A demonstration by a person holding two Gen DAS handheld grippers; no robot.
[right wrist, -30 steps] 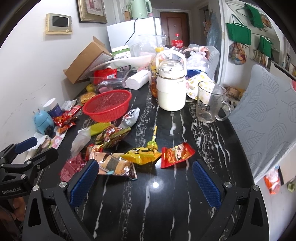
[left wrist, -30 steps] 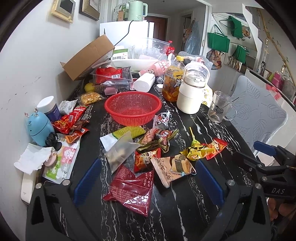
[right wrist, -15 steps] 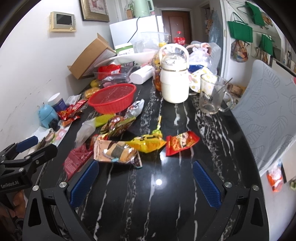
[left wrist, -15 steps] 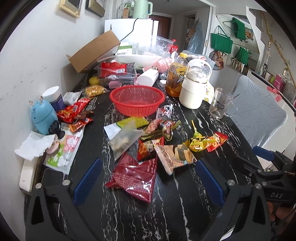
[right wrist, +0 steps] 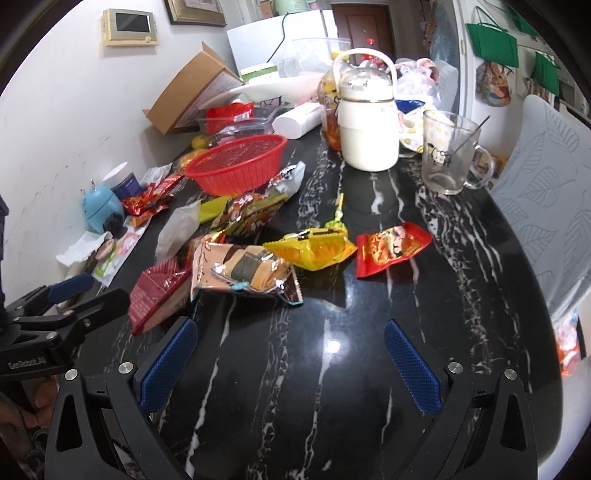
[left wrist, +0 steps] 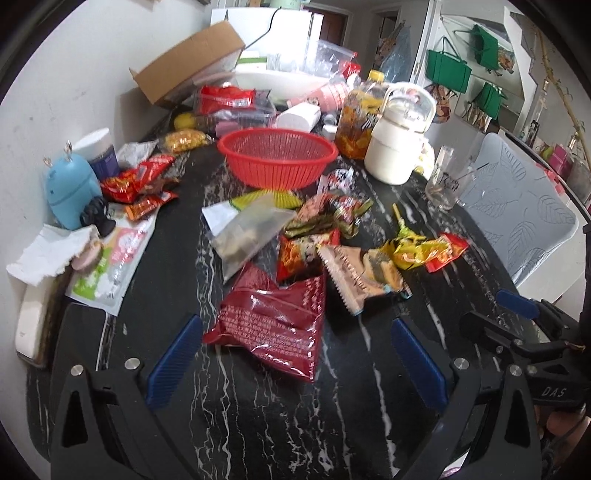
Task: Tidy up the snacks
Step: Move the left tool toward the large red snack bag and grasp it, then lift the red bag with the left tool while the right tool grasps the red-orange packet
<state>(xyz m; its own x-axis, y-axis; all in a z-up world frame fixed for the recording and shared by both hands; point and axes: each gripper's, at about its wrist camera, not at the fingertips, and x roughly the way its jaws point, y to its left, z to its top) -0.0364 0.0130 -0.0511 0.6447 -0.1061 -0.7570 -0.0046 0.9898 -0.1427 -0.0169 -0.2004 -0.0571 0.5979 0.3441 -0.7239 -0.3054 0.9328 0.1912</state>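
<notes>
Both claws hover spread and empty above the black marble table point(right wrist: 332, 406), the left gripper point(left wrist: 295, 360) just short of the dark red snack bag point(left wrist: 273, 321), the right gripper point(right wrist: 291, 369) short of the tan packet point(right wrist: 240, 273). The red basket point(left wrist: 277, 157) sits empty behind the snack pile. Only the right view shows the wall thermostat point(right wrist: 130, 26)

White letters "DAS" stand on the black body of the right tool point(left wrist: 517, 314), seen from the left wrist. "GenRobot.AI" stands on the black body of the left tool point(right wrist: 79, 291), seen from the right wrist. Print on the snack packets is too blurred to read.
</notes>
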